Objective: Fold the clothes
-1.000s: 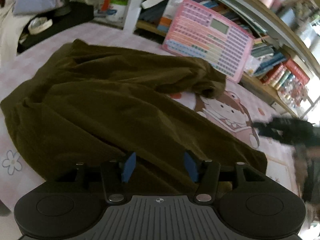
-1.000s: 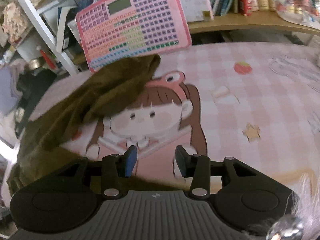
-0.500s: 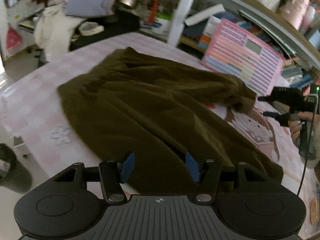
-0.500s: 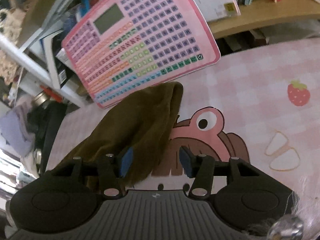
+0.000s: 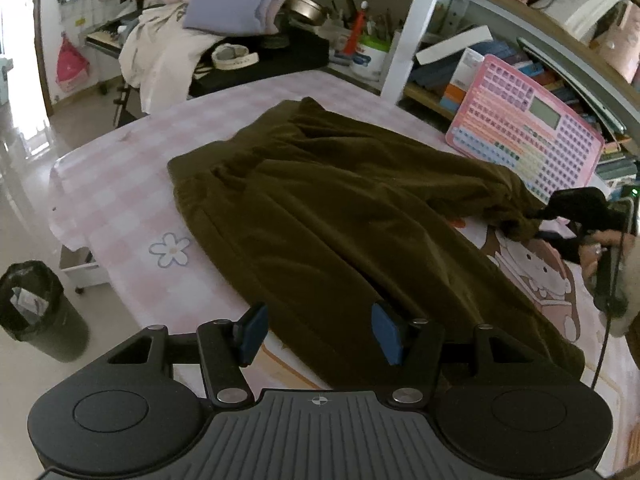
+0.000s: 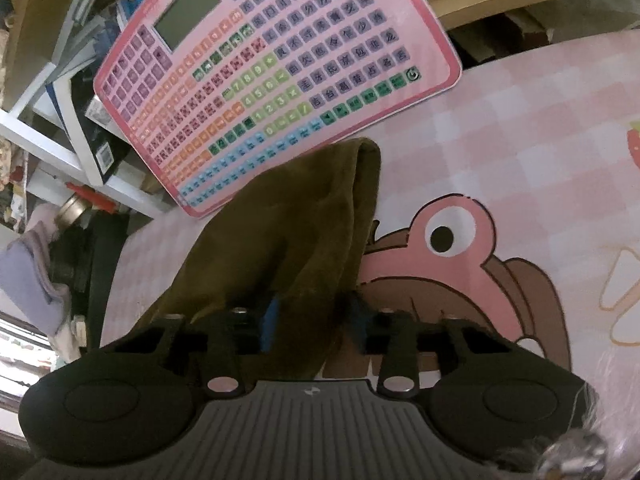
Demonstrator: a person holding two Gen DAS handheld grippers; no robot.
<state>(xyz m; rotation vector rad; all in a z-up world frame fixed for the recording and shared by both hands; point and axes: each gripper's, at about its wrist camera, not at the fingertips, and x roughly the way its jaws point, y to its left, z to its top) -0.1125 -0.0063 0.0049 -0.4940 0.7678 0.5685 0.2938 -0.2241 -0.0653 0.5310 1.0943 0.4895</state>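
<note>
A dark olive-brown garment [image 5: 340, 220] lies spread across the pink checked table [image 5: 120, 184]. My left gripper [image 5: 319, 334] hangs open just above the garment's near edge, its blue pads apart and nothing pinched. At the far right, my right gripper [image 5: 538, 216] meets the garment's narrow end. In the right wrist view that end [image 6: 288, 240] runs between the blue pads of the right gripper [image 6: 314, 316]. The jaws are closing and the bunched cloth fills the gap between them.
A pink toy keyboard board [image 5: 528, 136] [image 6: 280, 72] leans against the cluttered bookshelf behind the table. A person's hand [image 5: 596, 252] holds the right gripper. A black bin [image 5: 36, 316] stands on the floor at the left. Piled clothes sit at the back left.
The right gripper moved forward onto the garment's narrow end and its jaws narrowed around the cloth. The left view drew back and turned, showing more of the table's left edge and floor.
</note>
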